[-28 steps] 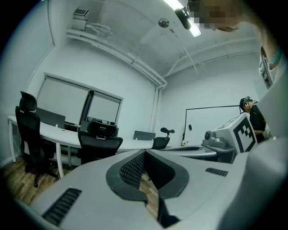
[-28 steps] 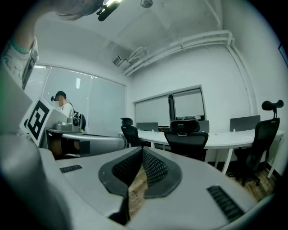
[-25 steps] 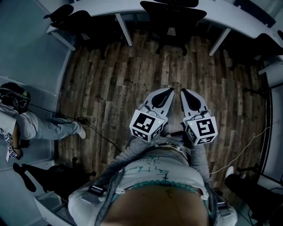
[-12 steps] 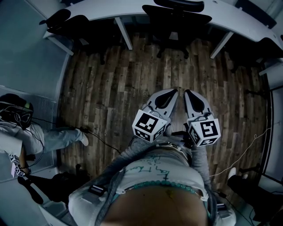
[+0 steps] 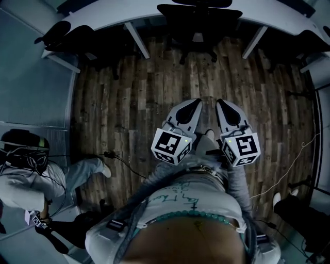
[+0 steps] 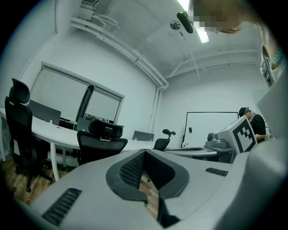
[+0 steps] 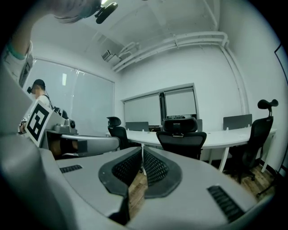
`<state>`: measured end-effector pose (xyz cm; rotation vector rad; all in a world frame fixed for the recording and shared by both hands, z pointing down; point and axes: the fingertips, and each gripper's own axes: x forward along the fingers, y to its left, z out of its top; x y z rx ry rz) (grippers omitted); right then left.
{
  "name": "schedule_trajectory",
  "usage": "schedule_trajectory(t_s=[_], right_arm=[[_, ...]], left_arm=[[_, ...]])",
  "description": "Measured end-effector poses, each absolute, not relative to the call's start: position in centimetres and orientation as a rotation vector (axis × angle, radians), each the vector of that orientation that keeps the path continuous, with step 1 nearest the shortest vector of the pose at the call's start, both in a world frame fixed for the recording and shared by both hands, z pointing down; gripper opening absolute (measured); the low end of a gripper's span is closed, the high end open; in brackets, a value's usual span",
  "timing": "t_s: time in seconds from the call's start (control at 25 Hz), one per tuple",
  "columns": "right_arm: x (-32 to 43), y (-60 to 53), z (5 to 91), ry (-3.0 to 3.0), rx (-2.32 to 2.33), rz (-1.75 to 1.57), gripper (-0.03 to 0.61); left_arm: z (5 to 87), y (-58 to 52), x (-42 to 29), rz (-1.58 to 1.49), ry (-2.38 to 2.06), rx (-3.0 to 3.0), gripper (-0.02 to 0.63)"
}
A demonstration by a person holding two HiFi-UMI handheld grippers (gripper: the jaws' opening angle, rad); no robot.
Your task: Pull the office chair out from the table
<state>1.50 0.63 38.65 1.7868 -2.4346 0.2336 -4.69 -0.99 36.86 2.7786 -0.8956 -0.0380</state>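
A black office chair (image 5: 198, 23) with a headrest stands tucked under the curved white table (image 5: 118, 13) at the top of the head view. It also shows ahead as the chair (image 6: 100, 143) in the left gripper view and the chair (image 7: 181, 134) in the right gripper view. My left gripper (image 5: 196, 103) and right gripper (image 5: 220, 104) are side by side over the wooden floor, well short of the chair, pointing toward it. Both are shut with nothing between their tips.
Other black chairs (image 5: 72, 33) stand at the table's left, and another chair (image 7: 256, 134) at its right. A person (image 5: 31, 170) sits at the left wall with a cable (image 5: 124, 162) trailing on the floor. A white cable (image 5: 289, 172) lies at the right.
Both grippers have moved forward toward the chair along with the person carrying them; the table and chair now sit nearer the frame's top edge. The seated person appears further down at left.
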Motion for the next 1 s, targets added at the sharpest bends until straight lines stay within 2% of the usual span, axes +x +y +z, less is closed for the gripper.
schedule_trajectory(t_s=[0.6,1.0], right_arm=[[3.1,-7.6,38.7,-2.48,1.707,0.259,0.02],[8.3,-15.6,36.0,-2.549,1.723,0.207,0.02]], left_arm=[[37.1,-8.7,-3.2,-0.032,-0.967,2.734,0.011],[35.2,-15.8,0.9,-0.036,-1.061,2.743,0.011]])
